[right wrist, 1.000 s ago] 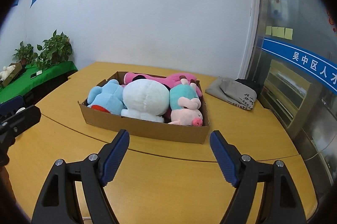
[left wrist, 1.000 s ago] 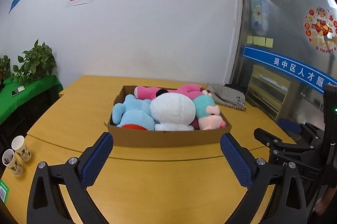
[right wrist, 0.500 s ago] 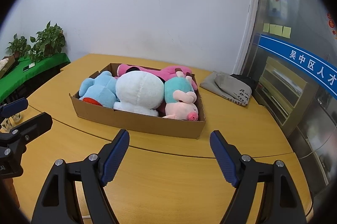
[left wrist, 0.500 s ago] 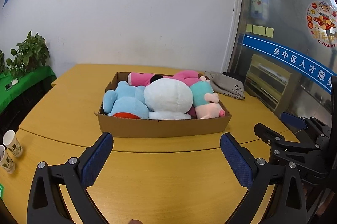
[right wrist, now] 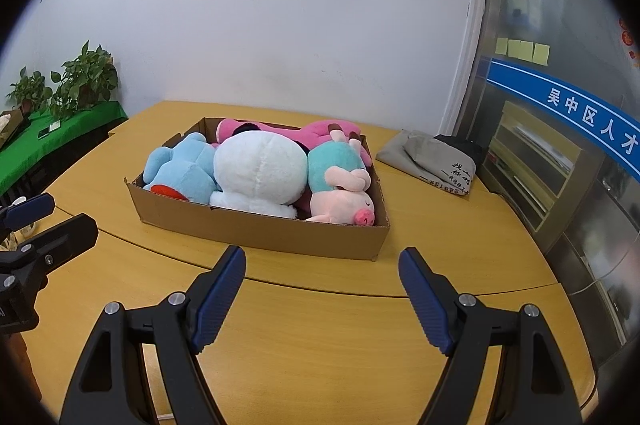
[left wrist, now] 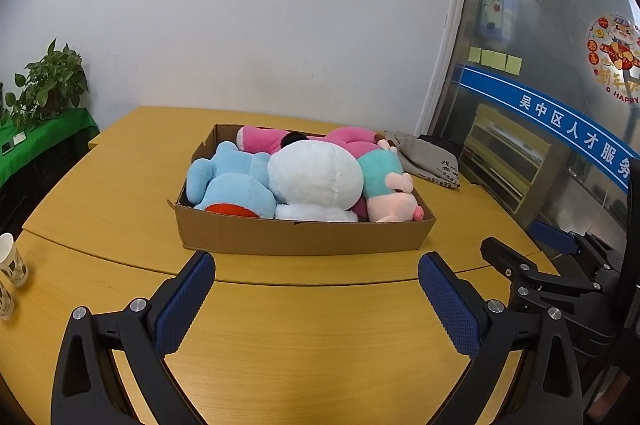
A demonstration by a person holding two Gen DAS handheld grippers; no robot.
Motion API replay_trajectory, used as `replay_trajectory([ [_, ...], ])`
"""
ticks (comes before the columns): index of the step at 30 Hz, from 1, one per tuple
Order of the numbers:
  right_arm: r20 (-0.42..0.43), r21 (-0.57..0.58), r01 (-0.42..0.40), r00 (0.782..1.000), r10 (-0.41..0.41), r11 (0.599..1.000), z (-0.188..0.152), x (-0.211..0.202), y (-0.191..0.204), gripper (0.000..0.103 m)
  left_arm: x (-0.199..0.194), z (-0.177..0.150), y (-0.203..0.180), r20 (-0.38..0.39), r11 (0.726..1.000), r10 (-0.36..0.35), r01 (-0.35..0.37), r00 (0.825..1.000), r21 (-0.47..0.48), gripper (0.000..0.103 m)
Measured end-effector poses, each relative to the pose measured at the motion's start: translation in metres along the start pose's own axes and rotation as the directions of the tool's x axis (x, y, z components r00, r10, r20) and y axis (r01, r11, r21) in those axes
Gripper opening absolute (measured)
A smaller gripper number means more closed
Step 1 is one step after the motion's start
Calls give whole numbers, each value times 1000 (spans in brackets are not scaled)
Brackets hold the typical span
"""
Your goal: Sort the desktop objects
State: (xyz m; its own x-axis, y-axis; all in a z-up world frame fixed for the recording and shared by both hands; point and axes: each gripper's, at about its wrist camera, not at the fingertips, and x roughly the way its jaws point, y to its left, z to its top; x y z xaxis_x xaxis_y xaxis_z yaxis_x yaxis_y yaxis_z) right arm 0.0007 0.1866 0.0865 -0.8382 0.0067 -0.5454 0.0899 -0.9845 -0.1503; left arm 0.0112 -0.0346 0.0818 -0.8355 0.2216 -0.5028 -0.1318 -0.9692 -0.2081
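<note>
A shallow cardboard box [left wrist: 304, 237] [right wrist: 260, 231] sits mid-table, packed with plush toys: a light blue one [left wrist: 232, 185] [right wrist: 180, 173] on the left, a big white one [left wrist: 316, 181] [right wrist: 260, 171] in the middle, a teal-and-pink pig [left wrist: 388, 189] [right wrist: 340, 181] on the right and a pink one [left wrist: 264, 141] [right wrist: 320, 129] behind. My left gripper [left wrist: 316, 281] hovers open over the table just short of the box front. My right gripper [right wrist: 322, 275] is open too, short of the box's front right corner. Nothing is between either pair of fingers.
The wooden table [left wrist: 300, 337] extends around the box. A folded grey cloth bag [left wrist: 430, 161] [right wrist: 432, 161] lies right of the box. Paper cups [left wrist: 12, 265] stand at the table's left edge. Potted plants [right wrist: 84, 81] sit on a green-covered stand. A glass partition [right wrist: 560, 105] borders the right.
Both grippers have moved closer to the box and tilted down; the box looks larger and more centred. Both stay open.
</note>
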Motion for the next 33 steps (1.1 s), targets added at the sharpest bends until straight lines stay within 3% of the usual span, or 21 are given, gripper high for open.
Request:
replay_trajectory([
  [21, -14, 25, -9, 1000, 9, 1000, -3, 10, 0, 79, 20, 0, 4, -53, 1000, 23, -22, 998, 3, 103],
  [26, -30, 30, -21, 999, 21, 999, -8, 12, -2, 79, 24, -6, 1, -87, 999, 11, -7, 996, 47, 103],
  [31, -70, 39, -94, 993, 97, 995, -34, 10, -10, 79, 34, -28, -1, -223, 991, -80, 102, 971, 87, 103],
  [33, -102, 39, -140, 984, 144, 989, -57, 7, -15, 79, 36, -43, 1, -288, 985, -115, 147, 951, 94, 103],
])
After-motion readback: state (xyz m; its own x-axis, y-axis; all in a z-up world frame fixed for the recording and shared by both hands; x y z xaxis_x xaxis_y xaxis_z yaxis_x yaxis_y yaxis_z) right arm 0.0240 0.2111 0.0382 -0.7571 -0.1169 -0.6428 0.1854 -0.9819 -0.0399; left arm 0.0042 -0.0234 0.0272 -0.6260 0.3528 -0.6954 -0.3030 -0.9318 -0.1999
